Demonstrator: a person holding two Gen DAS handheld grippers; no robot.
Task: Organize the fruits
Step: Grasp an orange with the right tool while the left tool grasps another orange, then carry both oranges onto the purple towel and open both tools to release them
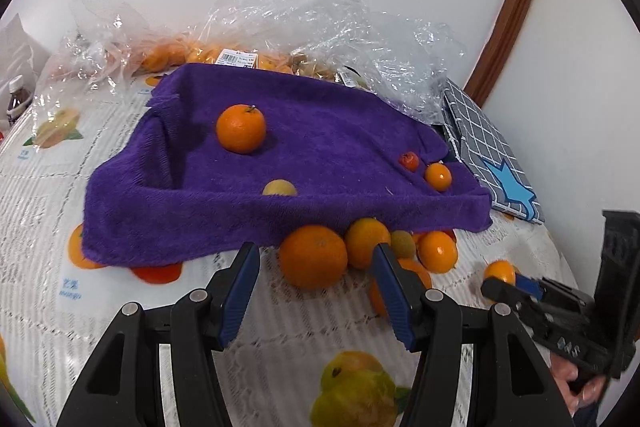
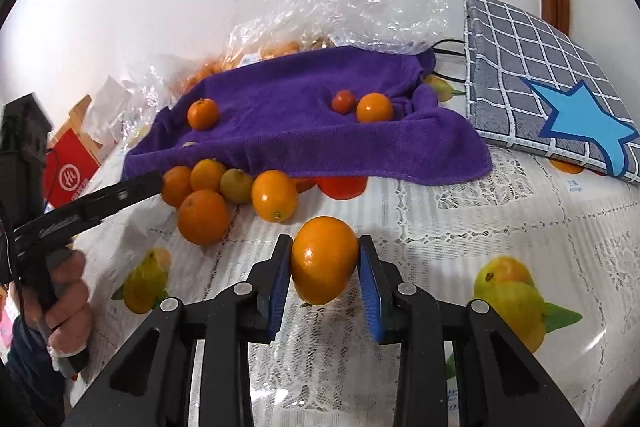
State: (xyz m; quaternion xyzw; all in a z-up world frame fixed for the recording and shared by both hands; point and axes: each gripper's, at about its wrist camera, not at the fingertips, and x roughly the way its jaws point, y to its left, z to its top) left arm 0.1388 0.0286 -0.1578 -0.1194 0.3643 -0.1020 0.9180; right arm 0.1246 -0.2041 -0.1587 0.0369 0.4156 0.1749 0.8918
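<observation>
Both wrist views low over table, facing wall — near; share purple towel point(image 1: 304, 163) point(image 2: 304, 131).

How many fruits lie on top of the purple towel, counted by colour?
Orange: 2, round orange mandarin and small oval orange fruit
Red: 1, small red fruit
Yellow: 1, small yellow fruit
Total on the purple terry towel: 4

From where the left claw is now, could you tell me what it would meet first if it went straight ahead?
Most likely the large orange lying on the table just ahead of the open left claw, at the front of the pile by the purple towel. Depth is hard to judge through the fisheye.
</observation>
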